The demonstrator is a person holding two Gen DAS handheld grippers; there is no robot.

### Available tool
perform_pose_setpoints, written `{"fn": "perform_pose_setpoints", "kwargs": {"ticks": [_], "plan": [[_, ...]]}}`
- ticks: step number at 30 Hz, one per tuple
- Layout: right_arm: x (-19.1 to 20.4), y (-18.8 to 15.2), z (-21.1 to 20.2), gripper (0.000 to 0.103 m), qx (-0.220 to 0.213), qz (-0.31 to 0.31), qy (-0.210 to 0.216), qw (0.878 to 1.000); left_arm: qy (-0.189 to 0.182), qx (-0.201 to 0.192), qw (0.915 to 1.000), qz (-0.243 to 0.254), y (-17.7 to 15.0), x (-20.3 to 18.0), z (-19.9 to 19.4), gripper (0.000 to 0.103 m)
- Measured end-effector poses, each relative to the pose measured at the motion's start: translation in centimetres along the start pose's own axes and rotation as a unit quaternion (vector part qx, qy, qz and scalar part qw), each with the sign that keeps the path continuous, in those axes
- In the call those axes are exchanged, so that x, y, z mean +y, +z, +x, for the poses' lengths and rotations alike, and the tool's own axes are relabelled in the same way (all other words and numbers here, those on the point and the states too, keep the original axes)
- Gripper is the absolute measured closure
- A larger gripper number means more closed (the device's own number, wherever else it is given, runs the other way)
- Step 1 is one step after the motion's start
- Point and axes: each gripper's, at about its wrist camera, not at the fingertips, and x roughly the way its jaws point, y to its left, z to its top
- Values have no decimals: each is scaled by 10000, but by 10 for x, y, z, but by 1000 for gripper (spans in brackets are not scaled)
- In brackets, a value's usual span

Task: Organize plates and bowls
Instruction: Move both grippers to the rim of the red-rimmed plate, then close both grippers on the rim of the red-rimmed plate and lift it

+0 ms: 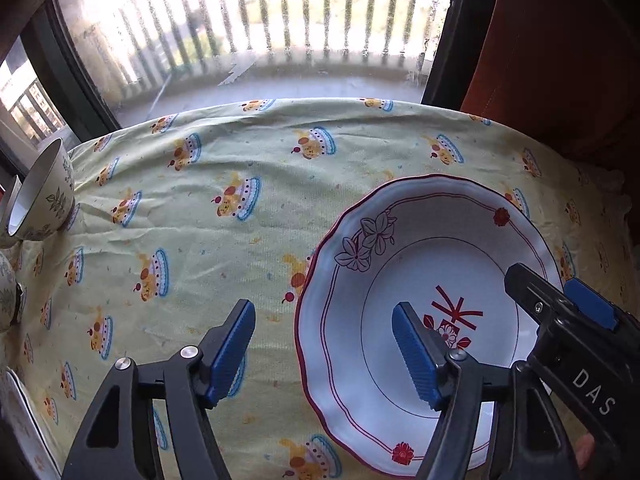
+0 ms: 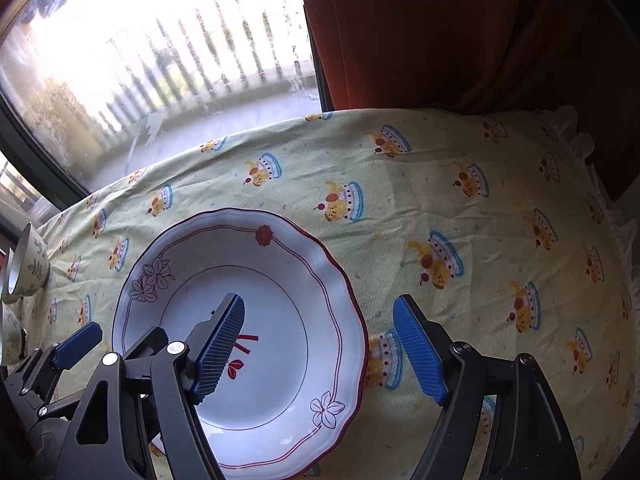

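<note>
A white plate point(image 1: 436, 240) with a scalloped red rim and flower prints lies flat on the yellow patterned tablecloth point(image 1: 224, 184); it also shows in the right wrist view point(image 2: 280, 264). My left gripper point(image 1: 324, 354) is open and empty, straddling the plate's left rim. My right gripper point(image 2: 320, 354) is open and empty, straddling the plate's right rim. The right gripper's finger point(image 1: 588, 308) shows over the plate in the left wrist view. A leaf-patterned bowl point(image 1: 44, 196) stands at the far left, also seen in the right wrist view point(image 2: 28, 264).
More leaf-patterned crockery point(image 1: 6, 296) sits at the left edge, with a white dish point(image 1: 20, 420) at the lower left. A window point(image 1: 256, 20) with railing lies behind the table. An orange curtain point(image 2: 460, 32) hangs at the right.
</note>
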Motion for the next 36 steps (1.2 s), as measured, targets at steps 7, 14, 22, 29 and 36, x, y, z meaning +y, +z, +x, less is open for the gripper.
{"fn": "perform_pose_setpoints", "kwargs": {"ticks": [7,14,22,29,36], "plan": [[1,0,22,47,264,-22,65,9996,-176,129,9996,-183,-1,5,9,43],[7,-4,24,49,291,-30,-67,9996,-77,46,9998,180,-3,-7,6,51],[22,-30,13,50,486,-224,62,9985,123,76,9994,305,-19,11,-2,51],[42,-62,1,50,772,-335,329,9959,293,308,9984,368,-53,32,-18,51],[52,-94,-15,50,1098,-437,350,9924,319,586,9973,321,-88,48,-32,51]]}}
